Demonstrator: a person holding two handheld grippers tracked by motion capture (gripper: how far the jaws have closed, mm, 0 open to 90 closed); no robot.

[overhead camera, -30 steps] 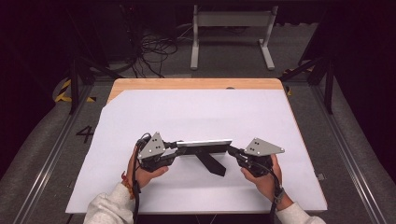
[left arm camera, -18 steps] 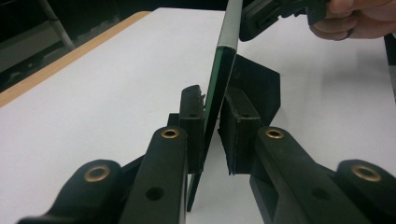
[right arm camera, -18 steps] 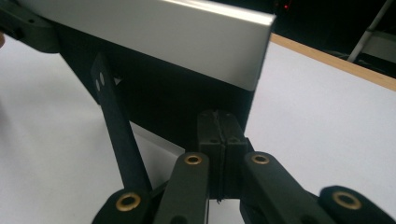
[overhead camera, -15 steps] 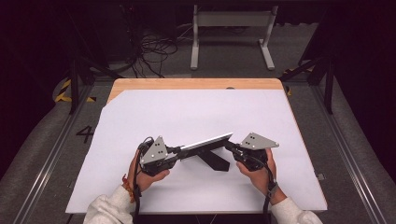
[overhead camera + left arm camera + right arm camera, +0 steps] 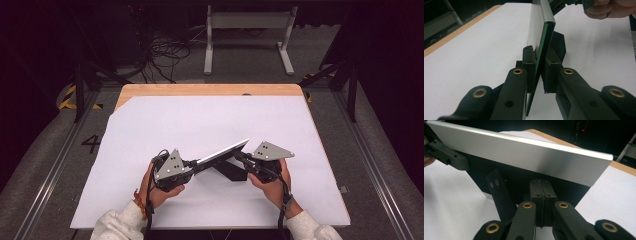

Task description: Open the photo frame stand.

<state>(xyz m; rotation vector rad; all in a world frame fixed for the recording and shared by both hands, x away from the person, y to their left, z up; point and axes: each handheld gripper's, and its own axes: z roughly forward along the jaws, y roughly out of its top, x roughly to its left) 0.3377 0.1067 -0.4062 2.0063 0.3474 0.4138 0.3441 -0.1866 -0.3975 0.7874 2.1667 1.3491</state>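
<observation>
Tilting upward since a second ago, the flat silver panel (image 5: 222, 151) has swung from lying level across the space between the two grippers to a slant, its far-right end now raised and its near-left end low; in the high view the hands have also drawn a little closer together. My reading is that the panel is being stood up on its black kickstand (image 5: 231, 170), so the work is part-way along, with the panel lifted off the white table cover (image 5: 200, 120) but not yet set to rest. The left gripper (image 5: 539, 72) has its jaws nearly closed, pinching the thin edge of the panel between the pads; the green-edged sheet runs straight up and away from between the jaws, and the dark stand shows just beyond them on the right-hand side. The right gripper (image 5: 540, 195) has its jaws pressed together with no visible gap; the silver face of the panel spans the view just above them, and the black stand piece hangs to their left. The jaws appear to clamp something dark and thin under the panel, probably the stand, though I cannot tell for sure what sits between the pads. The next move likely needs the stand's foot planted before either grip loosens.
</observation>
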